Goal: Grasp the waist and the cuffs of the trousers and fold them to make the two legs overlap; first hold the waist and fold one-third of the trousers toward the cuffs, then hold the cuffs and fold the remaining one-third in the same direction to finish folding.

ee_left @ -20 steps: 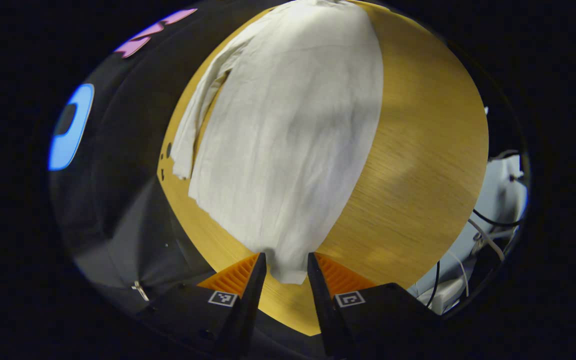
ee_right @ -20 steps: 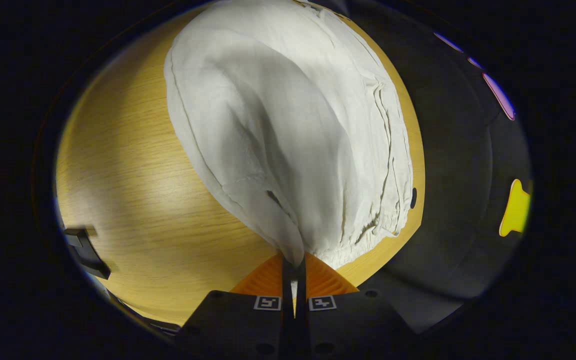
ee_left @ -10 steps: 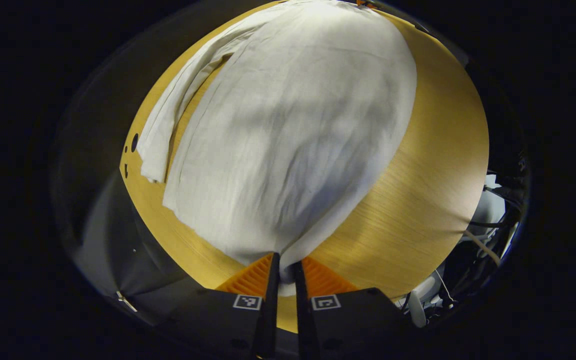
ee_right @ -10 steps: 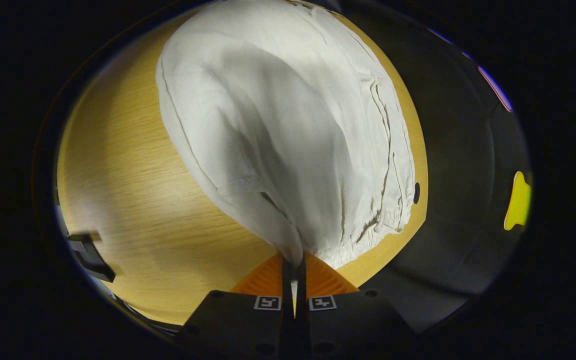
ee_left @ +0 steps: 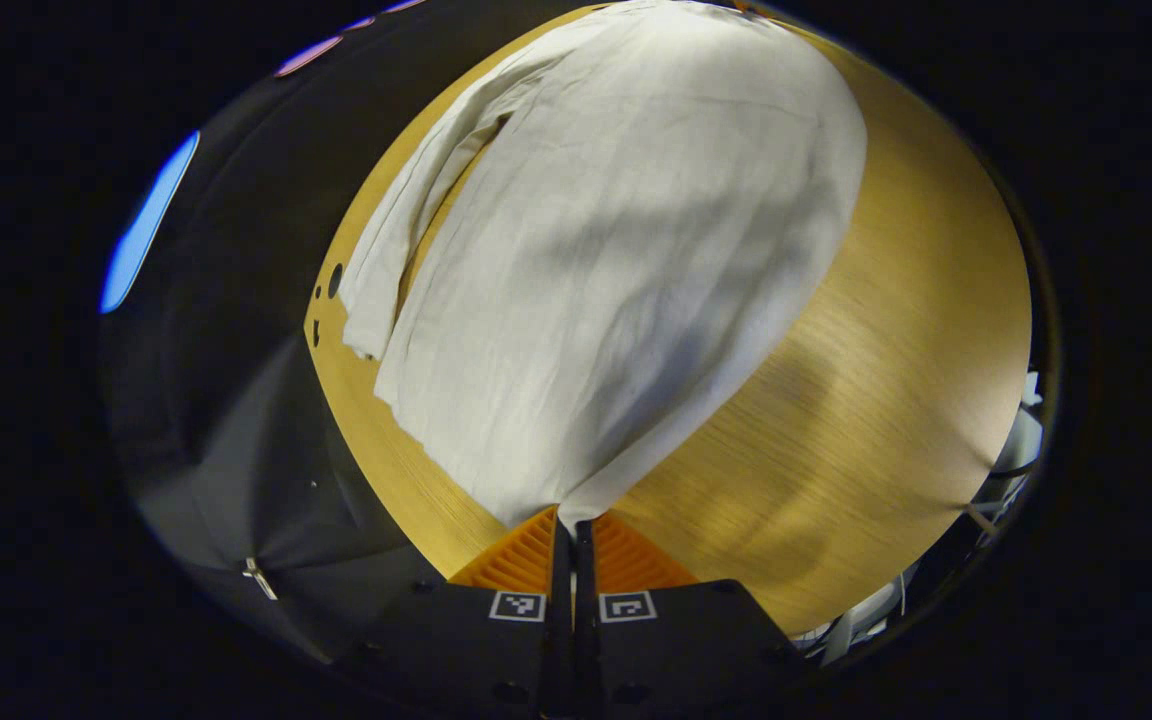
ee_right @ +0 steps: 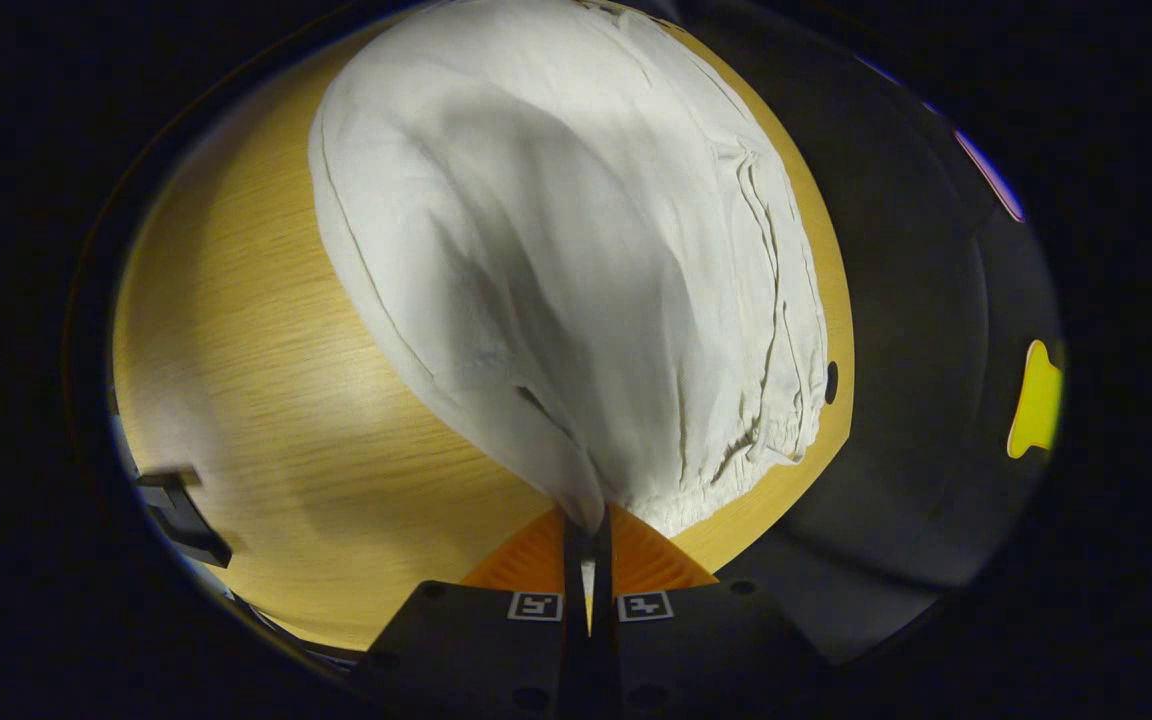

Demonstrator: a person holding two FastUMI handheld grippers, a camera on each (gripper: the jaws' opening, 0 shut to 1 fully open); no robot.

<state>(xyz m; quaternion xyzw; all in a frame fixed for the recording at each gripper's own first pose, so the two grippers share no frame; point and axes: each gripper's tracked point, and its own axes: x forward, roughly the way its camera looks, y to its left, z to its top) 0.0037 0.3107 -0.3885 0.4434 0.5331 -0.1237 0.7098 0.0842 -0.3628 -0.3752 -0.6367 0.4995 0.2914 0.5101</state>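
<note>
We see the trousers (ee_left: 616, 260) spread across the centre of the tabletop (ee_left: 866, 420). At bottom centre, our left gripper (ee_left: 564, 520) pinches a cuff corner; our right gripper (ee_right: 588, 520) pinches what seems the waist edge (ee_right: 756, 450).

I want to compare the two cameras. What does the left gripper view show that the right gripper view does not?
Left gripper view: the left gripper shut on the cuff end of the white cloth trousers. Right gripper view: the right gripper shut on the gathered waist. Both: the trousers on the light wooden table.
</note>
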